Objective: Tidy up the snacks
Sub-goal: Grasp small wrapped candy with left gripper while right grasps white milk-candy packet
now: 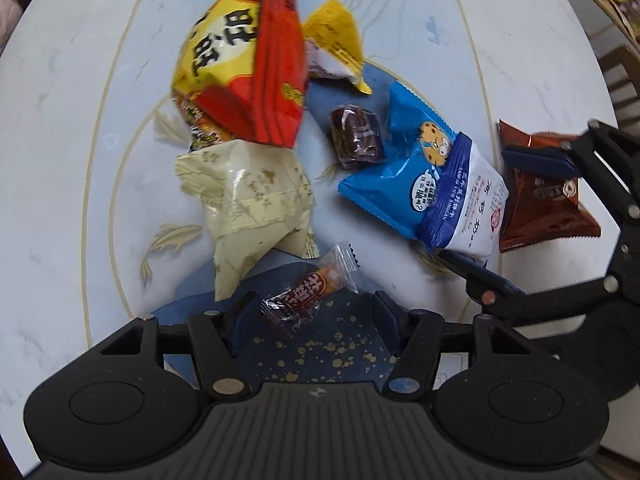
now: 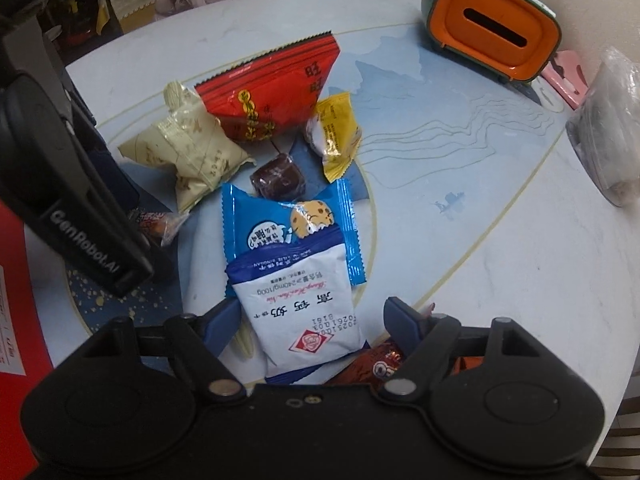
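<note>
Snacks lie scattered on a round marble table (image 1: 60, 128). My left gripper (image 1: 306, 308) is open over a small clear-wrapped candy (image 1: 310, 294) that lies between its fingers. My right gripper (image 2: 314, 314) is open around the white end of a blue-and-white biscuit pack (image 2: 296, 264), which also shows in the left wrist view (image 1: 432, 184). A brown packet (image 1: 548, 204) lies under the right gripper (image 1: 516, 220). A red-and-yellow bag (image 1: 244, 76), a cream packet (image 1: 248, 200), a yellow packet (image 1: 336, 48) and a dark candy (image 1: 356, 138) lie nearby.
A green-and-orange box with a slot (image 2: 494, 24) stands at the table's far side. A clear plastic bag (image 2: 608, 128) lies at the right edge. A red box (image 2: 16, 308) is at the left. A chair (image 1: 622, 80) stands beyond the table.
</note>
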The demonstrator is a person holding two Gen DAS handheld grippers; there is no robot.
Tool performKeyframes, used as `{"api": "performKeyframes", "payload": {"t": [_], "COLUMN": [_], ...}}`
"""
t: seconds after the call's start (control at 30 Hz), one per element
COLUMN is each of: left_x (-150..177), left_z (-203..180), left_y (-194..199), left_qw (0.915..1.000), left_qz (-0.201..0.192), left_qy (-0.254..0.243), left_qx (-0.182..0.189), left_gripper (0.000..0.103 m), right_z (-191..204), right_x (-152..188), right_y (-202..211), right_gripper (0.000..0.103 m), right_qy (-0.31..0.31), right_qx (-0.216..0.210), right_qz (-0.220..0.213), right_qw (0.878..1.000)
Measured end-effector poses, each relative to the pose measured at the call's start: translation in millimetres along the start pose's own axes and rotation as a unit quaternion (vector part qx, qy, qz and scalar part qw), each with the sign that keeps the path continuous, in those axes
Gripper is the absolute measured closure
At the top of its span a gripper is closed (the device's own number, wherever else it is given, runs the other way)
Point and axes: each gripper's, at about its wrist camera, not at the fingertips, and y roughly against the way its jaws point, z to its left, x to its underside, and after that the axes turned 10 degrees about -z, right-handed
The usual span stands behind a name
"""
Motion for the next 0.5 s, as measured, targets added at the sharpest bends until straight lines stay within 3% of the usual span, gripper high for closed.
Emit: {"api": "performKeyframes", "payload": {"t": [0.13, 0.2, 0.37, 0.5], "left_x": [-1.2, -1.1, -3.7, -4.5], "left_z": [-3.4, -7.7, -18.9, -16.7], "left_y": [-1.5, -2.1, -1.8, 0.1], "left_qw": [0.9999, 0.9997, 0.9988, 0.9990], "left_qz": [-0.004, -0.009, -0.019, -0.026], "left_qy": [-0.007, -0.014, -0.023, -0.008], "left_qx": [-0.008, -0.018, -0.039, -0.036], "left_gripper": [0.043, 0.048, 0.068, 0.076], "right_z": [1.5, 1.4, 2.0, 1.1], "right_x": [2.9, 4.3, 5.5, 7.8], "right_y": [-7.5, -7.6, -3.3, 1.3], "right_gripper": [0.034, 0.041, 0.046, 0.050], "right_qy": [0.006, 0.002, -0.002, -0.018], "right_qx": [0.000, -0.006, -0.007, -0.009], "right_qz": [0.006, 0.004, -0.003, -0.005], "right_qw": [1.000, 1.000, 1.000, 1.000]}}
